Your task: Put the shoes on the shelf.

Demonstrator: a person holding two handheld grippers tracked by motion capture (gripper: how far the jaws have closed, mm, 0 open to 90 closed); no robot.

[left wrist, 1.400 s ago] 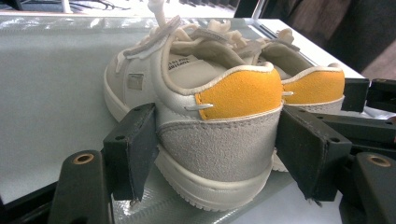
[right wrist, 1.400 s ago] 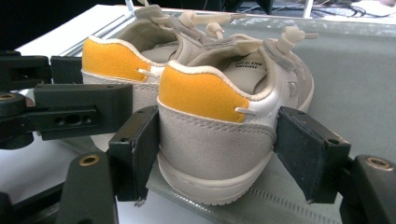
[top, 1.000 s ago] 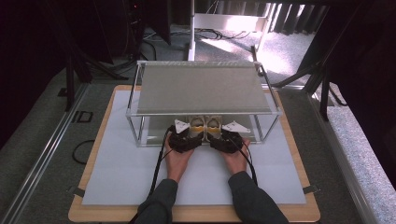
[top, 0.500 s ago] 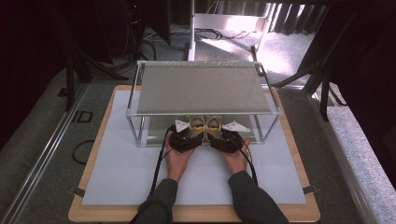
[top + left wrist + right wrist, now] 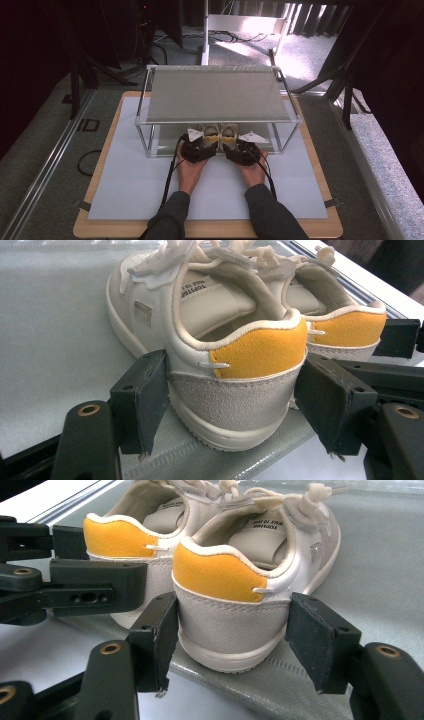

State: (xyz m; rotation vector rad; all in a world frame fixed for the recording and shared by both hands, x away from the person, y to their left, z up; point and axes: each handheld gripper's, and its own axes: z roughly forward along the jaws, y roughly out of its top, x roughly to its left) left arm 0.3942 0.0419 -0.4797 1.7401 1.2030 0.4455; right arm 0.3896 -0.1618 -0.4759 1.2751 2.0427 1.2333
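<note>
A pair of small white shoes with yellow heel tabs stands side by side on the lower shelf of a metal rack. My left gripper is shut on the heel of the left shoe, with a pad pressed against each side. My right gripper has just been closing its jaws around the heel of the right shoe, and both pads now meet it. The left shoe and the left gripper's fingers show beside the right shoe.
The rack's mesh top shelf hangs low over the shoes, and its thin posts stand at the corners. The rack rests on a white mat over a wooden board. Cables trail back from both grippers.
</note>
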